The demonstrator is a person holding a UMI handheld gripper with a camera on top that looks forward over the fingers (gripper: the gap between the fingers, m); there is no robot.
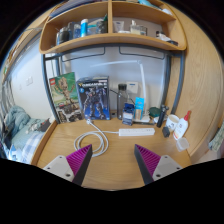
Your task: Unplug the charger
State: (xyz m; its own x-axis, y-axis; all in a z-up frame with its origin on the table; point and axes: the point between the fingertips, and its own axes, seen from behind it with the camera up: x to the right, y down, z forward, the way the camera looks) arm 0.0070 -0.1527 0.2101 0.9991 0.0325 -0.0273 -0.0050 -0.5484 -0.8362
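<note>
A white power strip (137,131) lies on the wooden desk (112,155) near the back, well beyond my fingers. A dark charger (128,111) is plugged into it and stands up from it. A coiled white cable (92,139) lies on the desk left of the strip, just ahead of my left finger. My gripper (112,162) is open and empty, with its magenta pads (80,160) wide apart over the bare desk top.
Two boxes with figure pictures (78,97) lean against the back wall. Bottles and small items (176,126) stand at the right of the desk. A wooden shelf (110,40) with several items hangs above. A bed (18,130) is at the left.
</note>
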